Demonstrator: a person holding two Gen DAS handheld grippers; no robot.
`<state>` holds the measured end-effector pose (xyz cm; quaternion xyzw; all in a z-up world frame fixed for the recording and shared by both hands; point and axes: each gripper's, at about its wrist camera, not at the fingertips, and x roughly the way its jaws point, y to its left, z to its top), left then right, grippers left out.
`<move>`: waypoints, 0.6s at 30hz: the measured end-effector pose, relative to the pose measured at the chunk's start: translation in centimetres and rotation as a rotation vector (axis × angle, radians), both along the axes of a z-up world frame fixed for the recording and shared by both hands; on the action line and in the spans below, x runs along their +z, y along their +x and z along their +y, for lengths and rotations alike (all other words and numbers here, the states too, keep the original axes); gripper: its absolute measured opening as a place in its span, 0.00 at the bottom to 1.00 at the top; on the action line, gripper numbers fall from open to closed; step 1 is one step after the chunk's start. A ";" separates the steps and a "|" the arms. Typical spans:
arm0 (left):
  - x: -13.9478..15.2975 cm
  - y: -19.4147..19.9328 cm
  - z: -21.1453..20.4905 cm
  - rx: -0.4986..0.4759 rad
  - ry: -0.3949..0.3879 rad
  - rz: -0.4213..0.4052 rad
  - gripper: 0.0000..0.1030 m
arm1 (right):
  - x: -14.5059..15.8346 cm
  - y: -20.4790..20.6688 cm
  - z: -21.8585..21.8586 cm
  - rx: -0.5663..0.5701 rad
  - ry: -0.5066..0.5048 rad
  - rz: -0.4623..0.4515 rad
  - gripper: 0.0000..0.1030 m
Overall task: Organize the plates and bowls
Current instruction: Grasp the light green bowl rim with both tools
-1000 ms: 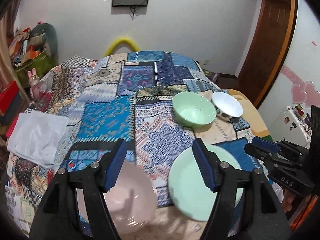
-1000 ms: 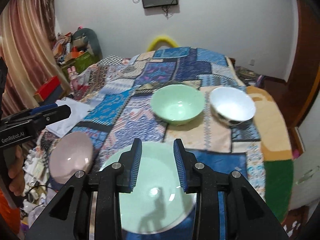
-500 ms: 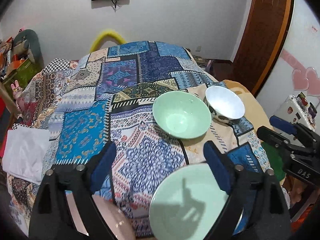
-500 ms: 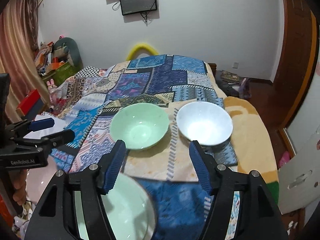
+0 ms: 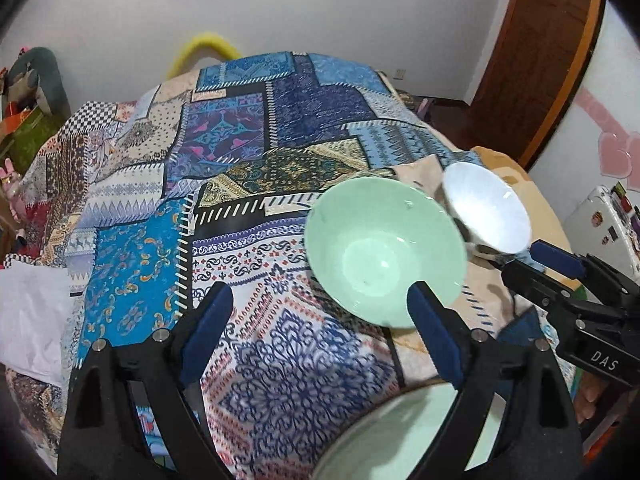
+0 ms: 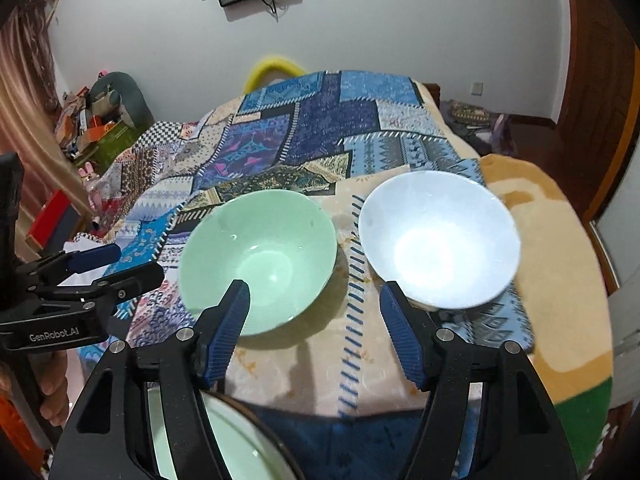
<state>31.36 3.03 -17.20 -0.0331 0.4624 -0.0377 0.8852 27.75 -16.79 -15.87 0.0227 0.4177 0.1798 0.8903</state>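
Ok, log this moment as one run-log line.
left gripper: open, empty, near green bowl | right gripper: open, empty, between green bowl and white bowl | green plate: nearest edge

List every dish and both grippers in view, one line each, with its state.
green bowl: upright, empty, on the bedspread, ungripped.
white bowl: upright, empty, right of the green bowl, ungripped.
green plate: flat at the near edge, empty.
left gripper: open, fingers just spread wider, nothing between them.
right gripper: open, fingers just spread wider, holding nothing.
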 end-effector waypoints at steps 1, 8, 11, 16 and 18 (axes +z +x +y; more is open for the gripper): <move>-0.4 0.4 0.2 0.001 -0.005 0.008 0.84 | -0.3 0.3 0.1 0.001 0.000 0.005 0.61; -2.8 3.1 0.3 -0.014 -0.015 0.067 0.62 | -2.0 1.9 0.7 0.025 0.017 0.063 0.41; -3.4 3.9 -0.2 -0.035 0.003 0.078 0.54 | -2.6 2.3 1.1 0.034 0.003 0.079 0.38; -4.1 4.8 -0.4 -0.037 0.010 0.094 0.42 | -3.7 3.2 1.3 0.035 0.021 0.128 0.31; -4.5 5.3 -0.4 -0.031 0.019 0.108 0.35 | -3.9 3.3 1.4 0.037 0.015 0.130 0.28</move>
